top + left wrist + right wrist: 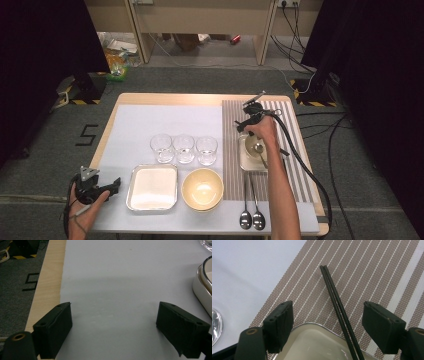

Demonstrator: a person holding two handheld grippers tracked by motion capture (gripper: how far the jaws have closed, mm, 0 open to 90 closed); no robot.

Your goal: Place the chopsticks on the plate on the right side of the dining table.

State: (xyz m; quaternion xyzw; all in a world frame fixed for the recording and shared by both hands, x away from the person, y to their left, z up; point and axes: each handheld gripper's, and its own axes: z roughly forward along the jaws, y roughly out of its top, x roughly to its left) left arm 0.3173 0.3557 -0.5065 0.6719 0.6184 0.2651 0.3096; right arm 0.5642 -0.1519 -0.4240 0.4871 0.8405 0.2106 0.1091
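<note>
A pair of black chopsticks lies with one end over the rim of a small square dish and the other on the striped placemat. My right gripper hangs over them, open, with a jaw on each side and neither pad touching. In the high view this right gripper is at the far edge of the dish, which holds a spoon. My left gripper rests open near the table's front left corner; in its own view the left gripper has bare white mat between the jaws.
Three clear glasses stand in a row mid-table. In front of them are a square metal tray and a yellow bowl. Two spoons lie at the placemat's near end. The tray's rim is right of my left gripper.
</note>
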